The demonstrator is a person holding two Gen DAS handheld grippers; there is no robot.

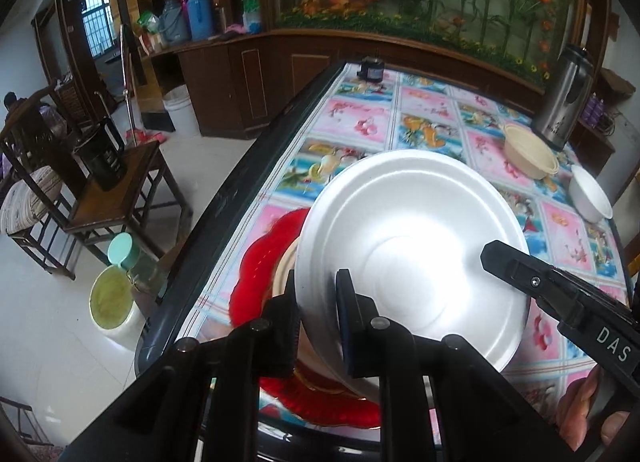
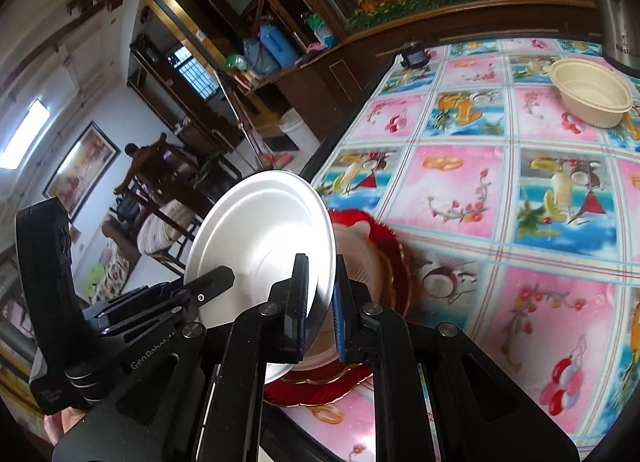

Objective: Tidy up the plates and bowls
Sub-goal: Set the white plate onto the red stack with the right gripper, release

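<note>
A white round plate [image 1: 412, 246] hangs tilted over the near left corner of the table, held from two sides. My left gripper [image 1: 318, 282] is shut on its near rim, one pad on each face. My right gripper [image 2: 320, 262] is shut on the rim of the same plate [image 2: 260, 229]. One of its fingers [image 1: 516, 268] shows at the plate's right side in the left wrist view. Under the white plate lies a red scalloped plate [image 1: 256, 262] with a cream dish [image 1: 285, 266] on it. A beige bowl [image 1: 528, 153] and a white bowl [image 1: 590, 193] stand farther back on the right.
The table [image 2: 460, 181] has a flowered pink and blue cloth and a dark edge on the left. A steel flask [image 1: 564, 97] stands behind the beige bowl. A small dark object [image 1: 370, 69] sits at the far end. Chairs and bins stand on the floor at left.
</note>
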